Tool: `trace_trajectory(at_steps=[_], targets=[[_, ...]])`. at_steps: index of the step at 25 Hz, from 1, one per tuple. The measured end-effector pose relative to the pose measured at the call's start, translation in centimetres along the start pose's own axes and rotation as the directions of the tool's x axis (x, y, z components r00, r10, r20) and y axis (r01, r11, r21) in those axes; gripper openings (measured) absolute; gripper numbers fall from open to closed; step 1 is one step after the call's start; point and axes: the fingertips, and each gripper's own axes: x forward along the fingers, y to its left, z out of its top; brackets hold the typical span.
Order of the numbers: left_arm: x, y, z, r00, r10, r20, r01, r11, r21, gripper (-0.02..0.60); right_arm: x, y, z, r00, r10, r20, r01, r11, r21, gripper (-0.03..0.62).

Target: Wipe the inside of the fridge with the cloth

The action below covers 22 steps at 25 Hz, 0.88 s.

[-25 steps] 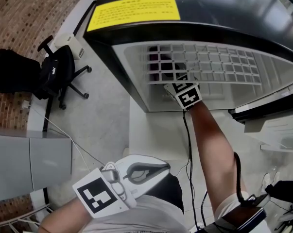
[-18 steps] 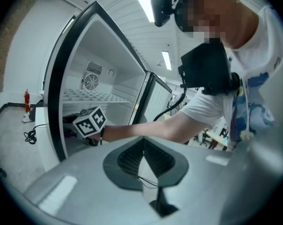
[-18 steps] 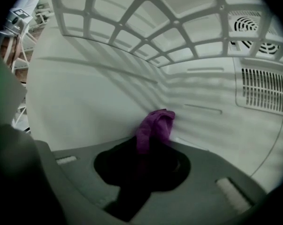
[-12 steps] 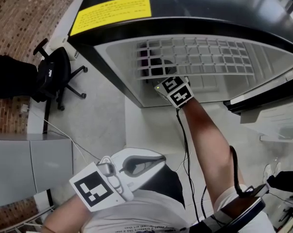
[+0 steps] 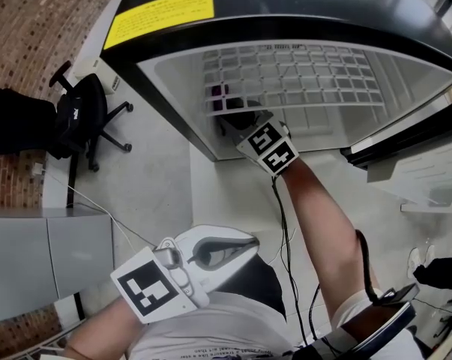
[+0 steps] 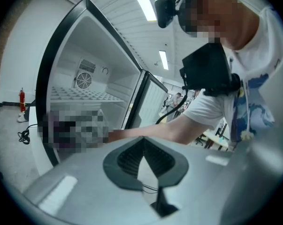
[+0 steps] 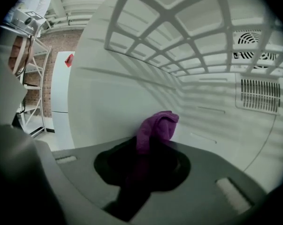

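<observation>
The fridge (image 5: 173, 111) stands open, black-framed with a white inside and a white grid shelf (image 5: 300, 77). My right gripper (image 5: 244, 122) reaches in below that shelf at the left end, its marker cube at the opening. It is shut on the purple cloth (image 7: 156, 128), which sticks up from the jaws close to the left inner wall (image 7: 108, 107); whether cloth and wall touch is unclear. A bit of purple cloth (image 5: 217, 94) shows through the shelf. My left gripper (image 5: 214, 252) hangs shut and empty near the person's body, away from the fridge (image 6: 85, 102).
A black office chair (image 5: 79, 115) stands left of the fridge, beside a grey cabinet (image 5: 46, 250). Cables (image 5: 285, 223) trail across the floor. The fridge door (image 5: 405, 137) hangs open at the right. A fan vent (image 7: 254, 43) sits in the back wall.
My right gripper has slid left with the cloth, toward the fridge's left inner wall. The left gripper has stayed put.
</observation>
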Motion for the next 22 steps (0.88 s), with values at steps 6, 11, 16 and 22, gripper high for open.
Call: trace_trajectory(at_steps=[6,11,16,22], targets=[[0.0,-1.1,-0.2,1.0,-0.014,0.0,0.014,1.0,0.003,0.005,-1.3,2.0,0.2,1.0,0.027,0.003,-0.027,1.0,-0.002,0.075],[0.2,-1.7,-0.6,1.0,-0.026,-0.003,0.026,1.0,-0.004,0.005,-2.8,3.8,0.4,0.998,0.058,0.01,-0.058,0.998,-0.012,0.075],[0.5,-2.1,-0.8,0.999,-0.04,-0.004,0.04,0.999,-0.009,0.005,-4.0,5.5,0.2,0.997,0.083,0.007,-0.082,0.996,-0.022,0.075],[0.8,-2.7,-1.0,0.998,-0.057,-0.007,0.057,0.998,0.005,0.005,-5.1,7.6,-0.1,0.994,0.114,0.0,-0.114,0.993,-0.028,0.075]])
